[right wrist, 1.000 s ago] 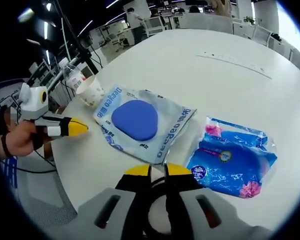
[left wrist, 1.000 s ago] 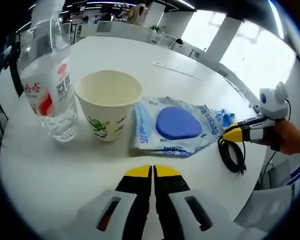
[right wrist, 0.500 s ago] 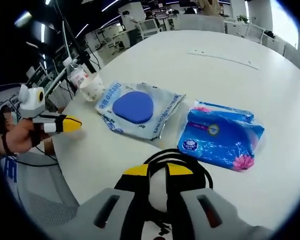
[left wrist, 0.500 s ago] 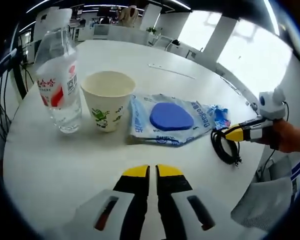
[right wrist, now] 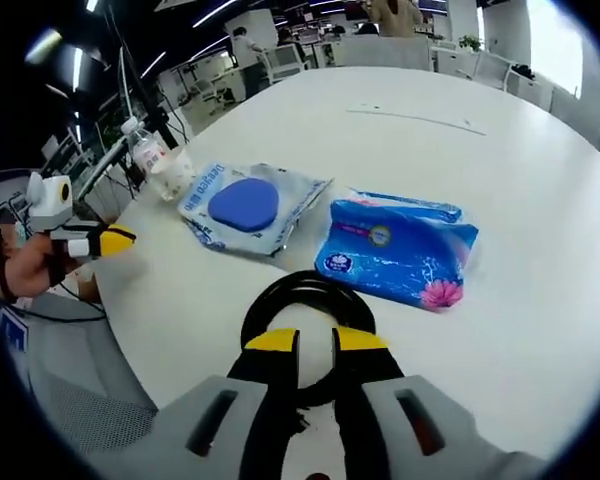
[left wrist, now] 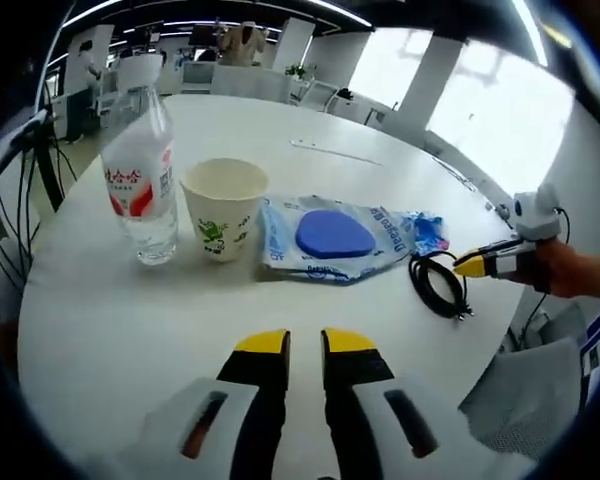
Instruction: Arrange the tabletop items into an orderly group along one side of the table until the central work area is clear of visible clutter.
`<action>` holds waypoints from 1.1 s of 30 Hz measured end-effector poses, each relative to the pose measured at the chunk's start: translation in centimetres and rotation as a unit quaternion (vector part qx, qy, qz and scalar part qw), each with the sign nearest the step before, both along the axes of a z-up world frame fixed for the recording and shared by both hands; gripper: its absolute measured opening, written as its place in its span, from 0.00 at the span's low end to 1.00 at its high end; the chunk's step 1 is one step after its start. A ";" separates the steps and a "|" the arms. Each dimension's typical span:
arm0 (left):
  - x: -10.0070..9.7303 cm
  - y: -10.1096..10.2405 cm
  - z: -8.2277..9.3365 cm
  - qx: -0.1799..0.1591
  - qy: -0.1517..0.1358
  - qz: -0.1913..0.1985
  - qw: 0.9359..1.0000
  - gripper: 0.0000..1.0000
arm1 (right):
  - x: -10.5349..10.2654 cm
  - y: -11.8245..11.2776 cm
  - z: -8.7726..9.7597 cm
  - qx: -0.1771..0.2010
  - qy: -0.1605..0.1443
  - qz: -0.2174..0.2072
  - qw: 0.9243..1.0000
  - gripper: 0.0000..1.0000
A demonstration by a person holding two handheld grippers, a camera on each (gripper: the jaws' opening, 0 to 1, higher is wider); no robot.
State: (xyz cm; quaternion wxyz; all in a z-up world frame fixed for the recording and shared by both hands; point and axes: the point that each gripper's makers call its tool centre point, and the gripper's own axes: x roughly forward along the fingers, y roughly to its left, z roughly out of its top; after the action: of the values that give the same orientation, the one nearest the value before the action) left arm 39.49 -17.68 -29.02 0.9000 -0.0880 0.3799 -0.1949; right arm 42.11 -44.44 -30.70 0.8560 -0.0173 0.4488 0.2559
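On the round white table [left wrist: 100, 320] a row runs left to right: a clear water bottle [left wrist: 145, 190], a paper cup [left wrist: 223, 208], a clear bag holding a blue disc [left wrist: 330, 235], a blue tissue pack [left wrist: 430, 232] and a coiled black cable [left wrist: 438, 285]. My left gripper [left wrist: 303, 345] hovers over bare table short of the row, jaws slightly parted and empty. My right gripper [right wrist: 315, 340] sits just behind the cable coil [right wrist: 305, 300], jaws a little apart with nothing between them. Beyond it lie the tissue pack [right wrist: 395, 258] and the bag [right wrist: 245, 205].
A hand holds the right gripper [left wrist: 480, 262] past the table's right edge. The left gripper [right wrist: 110, 240] sits off the table's left edge. A thin white strip [left wrist: 330, 152] lies far across the table. Office desks, chairs and people stand behind.
Both cameras have pulled back from the row. The left jaws have parted a little. The cable coil, earlier under the right jaws, now lies free in front of them.
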 end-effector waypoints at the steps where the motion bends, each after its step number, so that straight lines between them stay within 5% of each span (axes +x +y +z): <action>1: -0.1 0.2 0.2 0.000 -0.003 0.001 1.000 0.11 | 0.0 -0.2 0.1 -0.003 -0.002 -0.001 1.000 0.11; 16: -1.3 1.1 1.9 -0.003 -0.024 0.002 1.000 0.16 | 0.2 -3.0 -0.2 -0.026 -0.014 -0.036 0.999 0.13; 21: -1.7 1.4 2.1 -0.005 -0.025 0.008 1.000 0.17 | 2.2 -4.0 0.9 -0.028 -0.044 -0.050 0.997 0.14; 33: -2.7 2.4 2.7 -0.004 -0.028 0.029 0.999 0.18 | 6.8 -7.5 1.0 -0.047 -0.043 -0.094 0.994 0.16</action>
State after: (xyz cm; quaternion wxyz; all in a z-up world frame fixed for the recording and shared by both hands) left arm 36.83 -15.31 -26.30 0.9152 -0.0974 0.3507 -0.1727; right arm 48.89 -51.96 -29.65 0.8931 -0.0262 0.4225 0.1522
